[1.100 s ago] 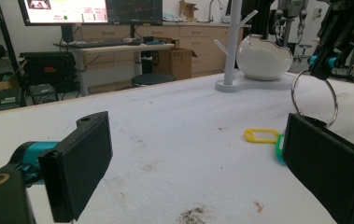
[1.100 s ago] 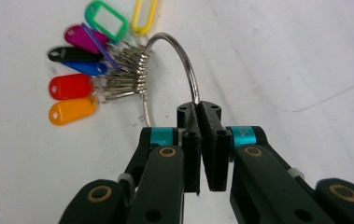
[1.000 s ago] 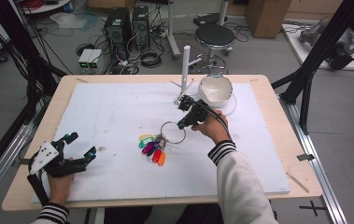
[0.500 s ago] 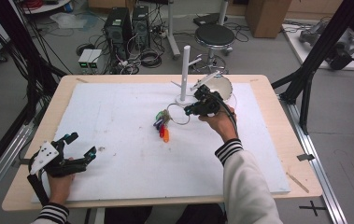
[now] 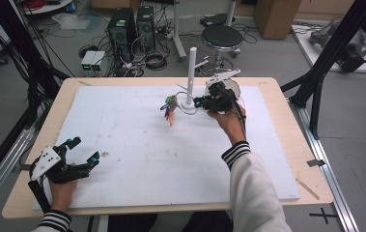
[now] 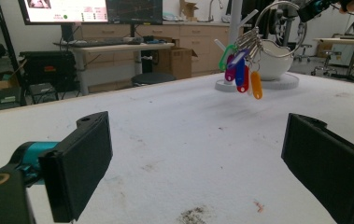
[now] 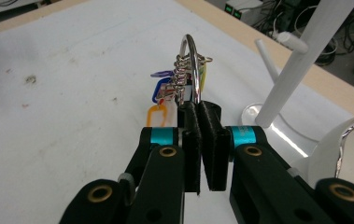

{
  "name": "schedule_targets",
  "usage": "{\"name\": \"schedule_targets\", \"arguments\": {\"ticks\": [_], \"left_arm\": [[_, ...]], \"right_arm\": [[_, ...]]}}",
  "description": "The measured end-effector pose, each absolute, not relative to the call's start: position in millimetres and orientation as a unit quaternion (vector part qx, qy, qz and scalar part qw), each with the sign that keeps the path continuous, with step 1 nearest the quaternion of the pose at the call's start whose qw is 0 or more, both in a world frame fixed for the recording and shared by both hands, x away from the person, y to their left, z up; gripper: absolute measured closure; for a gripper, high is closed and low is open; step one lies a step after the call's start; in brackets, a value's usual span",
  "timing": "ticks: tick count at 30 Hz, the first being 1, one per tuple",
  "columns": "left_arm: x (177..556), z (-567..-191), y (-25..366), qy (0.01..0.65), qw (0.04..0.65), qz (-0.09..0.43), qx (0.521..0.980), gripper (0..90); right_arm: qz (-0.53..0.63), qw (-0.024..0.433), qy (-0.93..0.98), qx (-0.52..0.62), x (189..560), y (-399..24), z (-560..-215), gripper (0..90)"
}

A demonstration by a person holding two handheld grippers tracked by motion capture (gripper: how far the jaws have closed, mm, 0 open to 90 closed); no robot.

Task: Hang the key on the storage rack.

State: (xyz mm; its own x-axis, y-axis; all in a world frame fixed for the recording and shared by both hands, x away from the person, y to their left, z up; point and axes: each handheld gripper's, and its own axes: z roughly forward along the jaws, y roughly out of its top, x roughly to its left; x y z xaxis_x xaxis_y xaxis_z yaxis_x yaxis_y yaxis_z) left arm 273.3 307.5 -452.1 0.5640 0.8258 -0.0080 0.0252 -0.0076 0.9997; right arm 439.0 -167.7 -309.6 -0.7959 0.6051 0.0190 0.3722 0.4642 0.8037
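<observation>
The key tags (image 6: 241, 74) are green, purple, blue, red and orange, on a silver ring (image 7: 191, 70). At three o'clock of them stand a white peg stand (image 5: 190, 77) and a white bowl (image 6: 272, 63). Both sleeves (image 5: 236, 153) are striped black and white. The grippers' jaws are black with teal bands.
</observation>
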Motion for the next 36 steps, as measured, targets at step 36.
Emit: {"name": "schedule_targets", "arguments": {"ticks": [36], "left_arm": [[274.1, -452.0, 307.2, 0.341, 0.618, 0.321, 0.632, 9.1]], "right_arm": [[0.459, 0.175, 0.804, 0.335, 460.2, -183.7, -317.7, 88.1]]}}
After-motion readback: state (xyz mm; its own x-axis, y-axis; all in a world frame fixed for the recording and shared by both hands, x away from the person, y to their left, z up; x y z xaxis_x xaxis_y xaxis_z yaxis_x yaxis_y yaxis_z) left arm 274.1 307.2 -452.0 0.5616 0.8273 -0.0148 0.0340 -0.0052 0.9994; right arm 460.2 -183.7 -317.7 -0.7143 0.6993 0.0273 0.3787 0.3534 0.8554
